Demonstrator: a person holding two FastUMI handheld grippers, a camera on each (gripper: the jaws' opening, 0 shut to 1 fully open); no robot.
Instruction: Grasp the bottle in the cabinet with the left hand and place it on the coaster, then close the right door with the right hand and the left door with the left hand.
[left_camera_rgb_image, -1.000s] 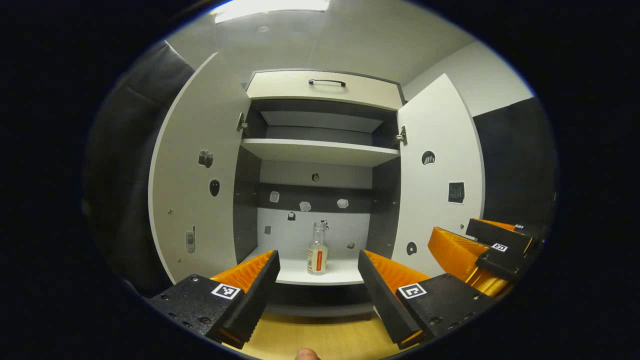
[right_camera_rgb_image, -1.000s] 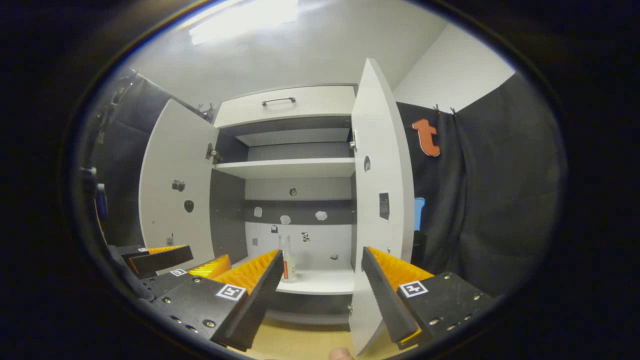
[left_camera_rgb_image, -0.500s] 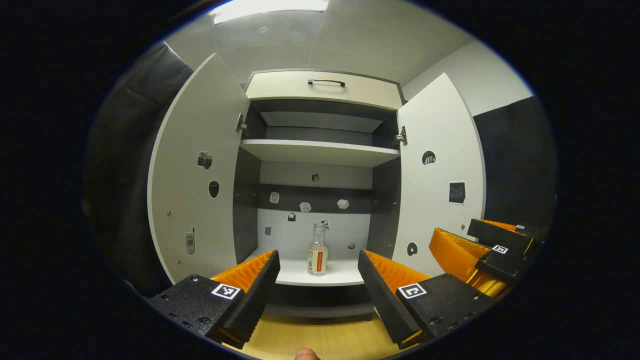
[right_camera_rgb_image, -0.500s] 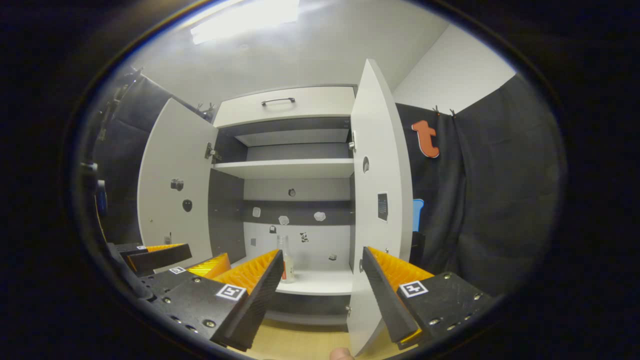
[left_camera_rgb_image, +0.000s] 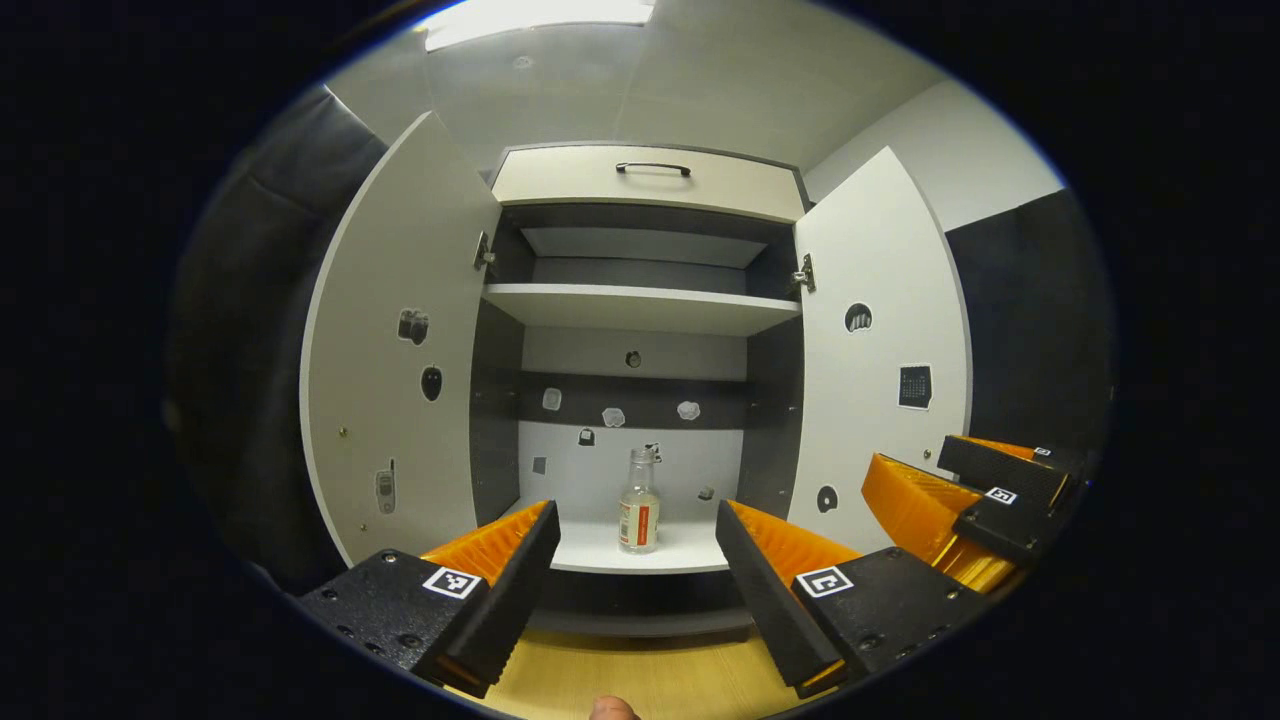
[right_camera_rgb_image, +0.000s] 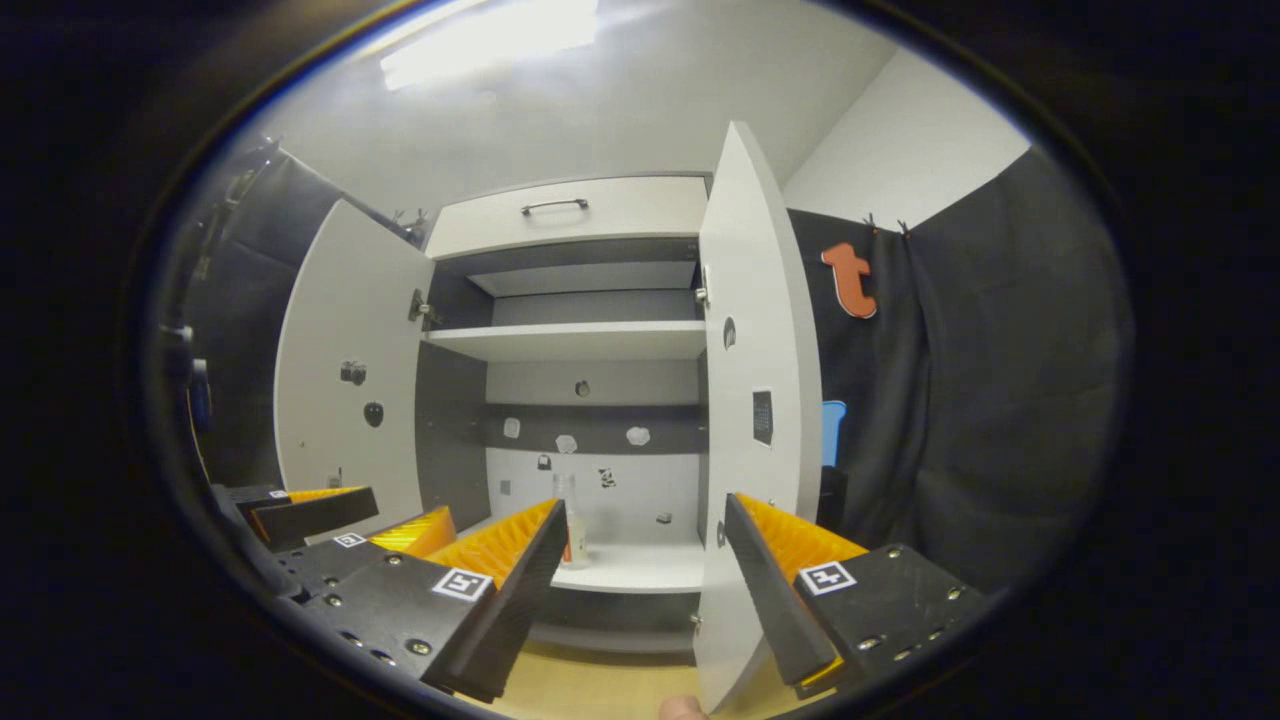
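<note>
Left gripper view shows the cabinet (left_camera_rgb_image: 640, 190), both doors swung wide. Left tool (left_camera_rgb_image: 632, 560) gapes empty before it, right tool (right_camera_rgb_image: 640, 560) likewise spread and empty. Bottle (left_camera_rgb_image: 638, 503) stands upright on the lowest shelf (left_camera_rgb_image: 690, 552).

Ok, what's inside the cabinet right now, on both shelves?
On the lower shelf one clear bottle stands upright, alone. The upper shelf is seen from below, so its top surface is hidden. Small stickers dot the back wall.
</note>
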